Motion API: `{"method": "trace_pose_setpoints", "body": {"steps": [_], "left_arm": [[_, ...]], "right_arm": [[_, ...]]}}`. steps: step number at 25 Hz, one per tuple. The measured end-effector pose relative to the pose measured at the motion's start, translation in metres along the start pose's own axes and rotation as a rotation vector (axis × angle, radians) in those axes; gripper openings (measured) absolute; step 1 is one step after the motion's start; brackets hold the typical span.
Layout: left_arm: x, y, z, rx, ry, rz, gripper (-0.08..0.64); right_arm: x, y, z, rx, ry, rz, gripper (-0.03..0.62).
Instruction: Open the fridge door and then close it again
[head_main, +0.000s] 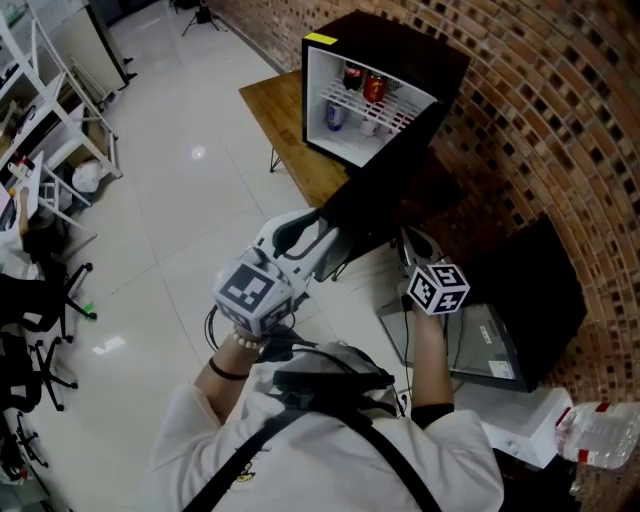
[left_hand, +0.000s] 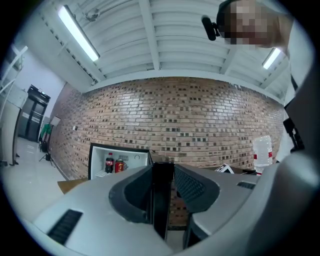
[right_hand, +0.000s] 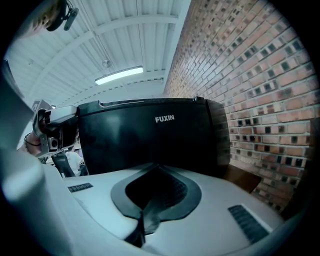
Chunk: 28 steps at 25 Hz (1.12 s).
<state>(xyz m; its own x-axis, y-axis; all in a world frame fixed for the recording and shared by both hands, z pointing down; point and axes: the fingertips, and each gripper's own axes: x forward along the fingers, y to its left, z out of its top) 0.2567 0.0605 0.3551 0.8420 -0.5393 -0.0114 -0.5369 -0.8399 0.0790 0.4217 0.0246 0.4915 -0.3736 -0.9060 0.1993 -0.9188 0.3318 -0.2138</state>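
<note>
1. Upper centre of the head view: fridge (head_main: 400, 45) sits on the wooden table (head_main: 290, 130) against the brick wall. Its cavity is exposed, with drinks (head_main: 362, 82) on the shelf.
2. Fridge door (head_main: 385, 185) is swung wide open. It runs as a black slab from the hinge side at the cabinet's right, down and left to mid-frame.
3. Left gripper (head_main: 325, 225) is at the door's free edge. In the left gripper view the edge (left_hand: 161, 210) stands upright and edge-on between the jaws. The jaws are partly closed and their tips pinch it (left_hand: 162, 172). Lower down, a sliver of wall shows between the door and the right-hand pad.
4. Right gripper (head_main: 412, 240) has its jaws pressed together and holds nothing (right_hand: 155, 190). It faces the door's outer, logo side (right_hand: 150, 140) from close by. I can't tell whether it touches the door.
5. Key relation: from the left jaws the open cavity lies at mid-left of the left gripper view (left_hand: 120, 162), on the door's inner side. The hinge axis is vertical, parallel to the gripped edge.
6. Judgement: the opening half looks done and closing remains. The left hand already has the edge, so it is the one to swing the door in an arc toward the cavity. The right could push on the outer face.
7. Risk: the tip-only grip may slip as the door rotates.
</note>
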Motion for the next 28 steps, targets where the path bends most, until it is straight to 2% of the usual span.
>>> {"method": "trace_pose_setpoints", "body": {"steps": [3,6,10,12,13,15,20,22,28], "left_arm": [[-0.003,0.002,-0.002,-0.024,-0.006,-0.031,0.133],[-0.017,0.006,0.004,-0.111,-0.045,-0.060,0.135],[-0.053,0.036,-0.018,-0.163,-0.018,0.060,0.135],[-0.066,0.056,-0.042,-0.177,0.031,0.149,0.082],[-0.071,0.063,-0.056,-0.172,0.067,0.187,0.005],[-0.078,0.072,-0.083,-0.154,0.135,0.235,0.004],[-0.080,0.073,-0.141,-0.126,0.257,0.267,0.004],[-0.078,0.071,-0.163,-0.144,0.296,0.269,0.004],[-0.078,0.063,-0.208,-0.198,0.339,0.327,0.004]], "right_arm": [[0.002,0.002,-0.001,0.010,-0.001,0.007,0.000],[0.005,0.012,0.000,0.010,0.000,0.019,0.000],[0.007,0.030,-0.005,-0.025,0.032,0.039,0.000],[0.007,0.040,-0.010,-0.046,0.054,0.048,0.000],[0.006,0.046,-0.013,-0.057,0.066,0.059,0.000],[0.005,0.060,-0.018,-0.077,0.085,0.085,0.000],[0.002,0.087,-0.028,-0.077,0.082,0.142,0.000],[0.000,0.097,-0.037,-0.084,0.090,0.162,0.000],[-0.006,0.108,-0.072,-0.053,0.136,0.176,0.000]]}}
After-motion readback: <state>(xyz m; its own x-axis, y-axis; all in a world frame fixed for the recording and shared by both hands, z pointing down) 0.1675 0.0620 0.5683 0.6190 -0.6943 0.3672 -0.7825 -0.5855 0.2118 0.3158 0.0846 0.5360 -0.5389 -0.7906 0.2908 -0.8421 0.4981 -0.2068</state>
